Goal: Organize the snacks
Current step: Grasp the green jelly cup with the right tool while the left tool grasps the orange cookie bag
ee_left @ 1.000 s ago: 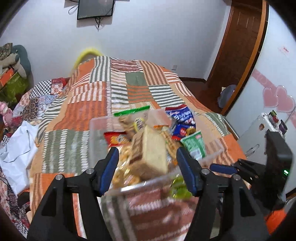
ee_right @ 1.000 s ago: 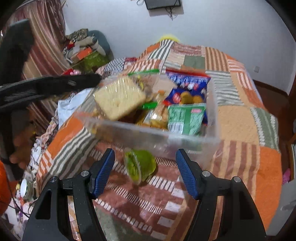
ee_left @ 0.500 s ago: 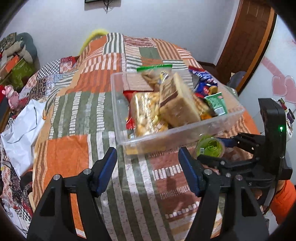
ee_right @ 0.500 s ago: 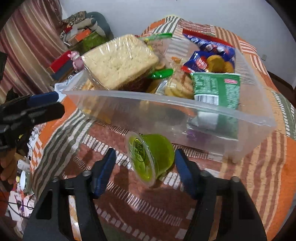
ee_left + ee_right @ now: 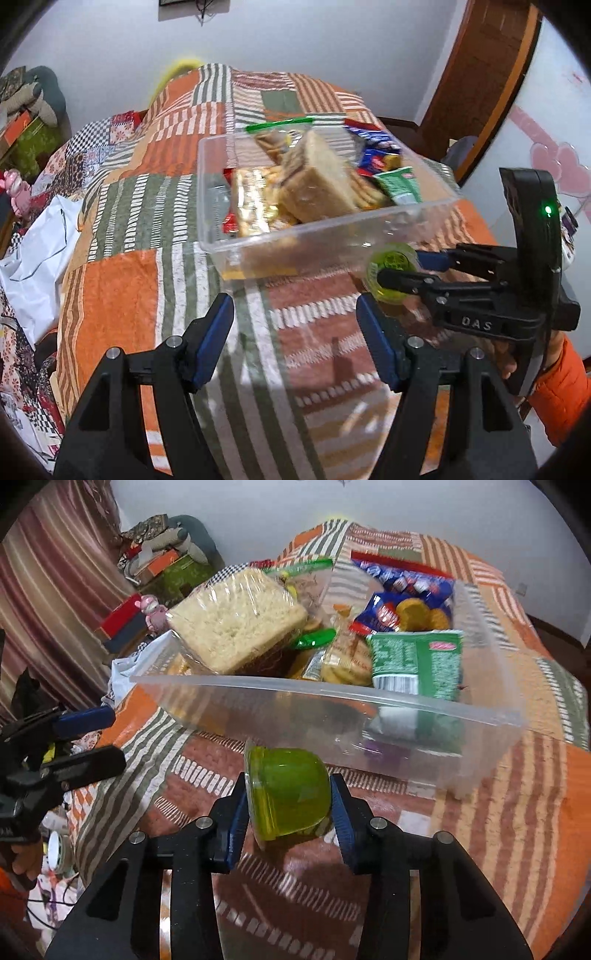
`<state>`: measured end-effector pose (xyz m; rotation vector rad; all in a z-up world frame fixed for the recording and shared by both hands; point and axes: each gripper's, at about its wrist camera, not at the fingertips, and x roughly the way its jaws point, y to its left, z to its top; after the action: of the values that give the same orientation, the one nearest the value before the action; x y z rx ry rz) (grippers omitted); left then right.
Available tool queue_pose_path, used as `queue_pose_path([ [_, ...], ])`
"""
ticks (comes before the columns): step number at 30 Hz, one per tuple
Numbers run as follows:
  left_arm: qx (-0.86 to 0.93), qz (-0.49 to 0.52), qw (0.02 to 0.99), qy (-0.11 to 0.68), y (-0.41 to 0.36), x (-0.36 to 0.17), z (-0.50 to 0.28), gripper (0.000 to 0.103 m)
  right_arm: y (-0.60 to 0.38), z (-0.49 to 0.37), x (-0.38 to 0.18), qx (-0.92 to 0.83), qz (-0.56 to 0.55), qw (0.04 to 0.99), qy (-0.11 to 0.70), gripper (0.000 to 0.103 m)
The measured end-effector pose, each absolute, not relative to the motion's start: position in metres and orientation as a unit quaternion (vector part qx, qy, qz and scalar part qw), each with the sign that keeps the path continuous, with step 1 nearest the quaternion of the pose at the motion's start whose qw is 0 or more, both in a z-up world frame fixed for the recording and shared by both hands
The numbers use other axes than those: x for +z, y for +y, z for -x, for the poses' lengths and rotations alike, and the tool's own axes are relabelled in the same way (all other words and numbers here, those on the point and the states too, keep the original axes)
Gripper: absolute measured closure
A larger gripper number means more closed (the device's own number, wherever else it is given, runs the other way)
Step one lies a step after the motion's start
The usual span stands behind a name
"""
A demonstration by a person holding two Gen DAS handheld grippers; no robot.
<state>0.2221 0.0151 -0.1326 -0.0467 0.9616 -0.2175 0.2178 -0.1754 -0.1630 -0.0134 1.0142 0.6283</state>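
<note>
A clear plastic bin (image 5: 480, 716) sits on the patchwork bedspread, full of snacks: a wrapped sandwich (image 5: 236, 624), a green packet (image 5: 417, 661), blue cookie packs (image 5: 406, 590) and crackers. It also shows in the left wrist view (image 5: 207, 184). My right gripper (image 5: 290, 797) is shut on a green jelly cup (image 5: 288, 790), just in front of the bin's near wall. In the left wrist view the cup (image 5: 391, 269) sits between the right gripper's fingers at the bin's right corner. My left gripper (image 5: 295, 328) is open and empty, short of the bin.
The patchwork bedspread (image 5: 122, 295) covers the bed. A white bag (image 5: 37, 243) and clutter lie off the bed's left side. A wooden door (image 5: 480, 74) stands at the right. Boxes and a soft toy (image 5: 159, 565) are piled by the curtain.
My right gripper has closed on the green jelly cup, which lay between its open fingers. My left gripper has pulled back from the bin and stays open.
</note>
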Motion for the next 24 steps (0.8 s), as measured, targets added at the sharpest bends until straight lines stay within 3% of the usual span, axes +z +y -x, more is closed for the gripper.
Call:
queue_pose_path([
  [5, -0.118, 0.009, 0.88, 0.461, -0.005, -0.123, -0.201, 0.031, -0.193, -0.197, -0.147, 0.281, -0.008, 0.839, 0.466, 0.065],
  [10, -0.141, 0.005, 0.874, 0.466, -0.026, -0.122, -0.177, 0.02, -0.215, -0.181, -0.138, 0.263, -0.02, 0.849, 0.457, 0.065],
  [24, -0.196, -0.001, 0.835, 0.514, -0.076, -0.151, -0.143, 0.019, -0.244, -0.15, -0.14, 0.226, -0.026, 0.861, 0.455, 0.065],
])
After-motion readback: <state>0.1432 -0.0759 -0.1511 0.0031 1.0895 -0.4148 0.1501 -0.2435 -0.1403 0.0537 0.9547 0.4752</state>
